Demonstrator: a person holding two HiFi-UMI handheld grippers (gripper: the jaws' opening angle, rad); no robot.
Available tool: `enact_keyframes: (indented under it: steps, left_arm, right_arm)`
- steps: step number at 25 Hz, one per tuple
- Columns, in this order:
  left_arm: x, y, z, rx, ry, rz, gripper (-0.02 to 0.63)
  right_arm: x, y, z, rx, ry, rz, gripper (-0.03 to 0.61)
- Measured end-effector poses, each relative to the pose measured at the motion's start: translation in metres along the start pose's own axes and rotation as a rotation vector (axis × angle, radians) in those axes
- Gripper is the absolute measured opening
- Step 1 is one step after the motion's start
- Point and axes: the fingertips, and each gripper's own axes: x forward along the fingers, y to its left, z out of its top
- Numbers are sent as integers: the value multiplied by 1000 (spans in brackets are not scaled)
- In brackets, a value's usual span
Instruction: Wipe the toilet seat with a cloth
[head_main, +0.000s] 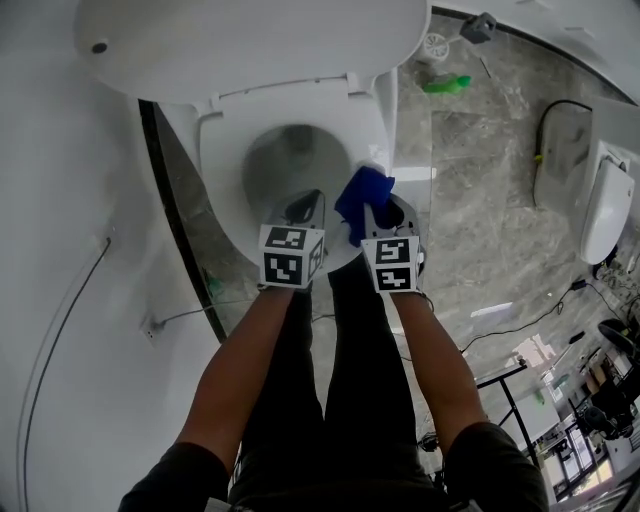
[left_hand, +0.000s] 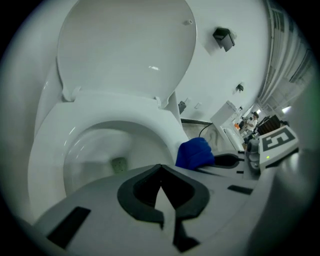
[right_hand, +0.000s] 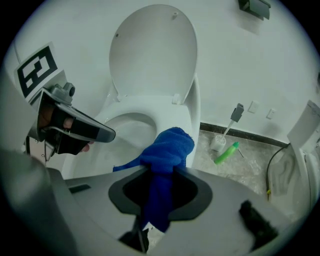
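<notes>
A white toilet stands with its lid (head_main: 250, 40) raised and its seat (head_main: 300, 110) down around the bowl. My right gripper (head_main: 368, 205) is shut on a bunched blue cloth (head_main: 362, 195), which hangs over the seat's front right rim; the cloth (right_hand: 167, 150) sticks out past the jaws in the right gripper view. My left gripper (head_main: 303, 205) is shut with nothing in it, over the front of the seat just left of the cloth. In the left gripper view the seat (left_hand: 107, 112) and cloth (left_hand: 195, 152) lie ahead.
A green bottle (head_main: 446, 85) and a toilet brush in its holder (head_main: 436, 45) sit on the marbled floor (head_main: 480, 230) right of the toilet. A white fixture (head_main: 605, 200) stands at the far right. A cable (head_main: 60, 320) runs along the white wall at left.
</notes>
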Motion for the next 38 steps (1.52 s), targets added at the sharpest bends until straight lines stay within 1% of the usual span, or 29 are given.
enact_keyframes:
  steps: [4, 9, 12, 16, 19, 24, 28, 31, 33, 37, 38]
  left_arm:
    - [-16, 0, -35, -42, 30, 1, 11]
    - [-36, 2, -76, -35, 63, 10, 11]
    - [-45, 4, -95, -45, 73, 14, 11]
    - [-60, 6, -113, -54, 69, 16, 9]
    - [-76, 16, -128, -54, 71, 33, 11]
    - [-101, 47, -147, -106, 58, 84, 11]
    - [-118, 75, -160, -148, 44, 129, 11]
    - [-127, 89, -162, -152, 30, 146, 11]
    - [-132, 100, -160, -160, 14, 161, 11]
    - [-146, 136, -150, -234, -48, 216, 9]
    - [-149, 145, -146, -240, -62, 226, 11]
  right_arm:
    - [-14, 20, -30, -20, 37, 17, 86]
    - [-29, 51, -65, -29, 82, 40, 86]
    - [-34, 69, -78, -30, 96, 58, 86]
    - [-36, 99, -93, -44, 127, 110, 86]
    - [-37, 128, -99, -62, 149, 147, 86]
    - [-35, 173, -101, -65, 133, 196, 86]
    - [-28, 214, -93, -114, 125, 229, 86]
    - [-16, 237, -79, -154, 114, 247, 87]
    - [-7, 246, -67, -145, 109, 251, 87]
    - [10, 259, -40, -89, 94, 257, 87]
    - [14, 261, -32, -86, 87, 258, 87]
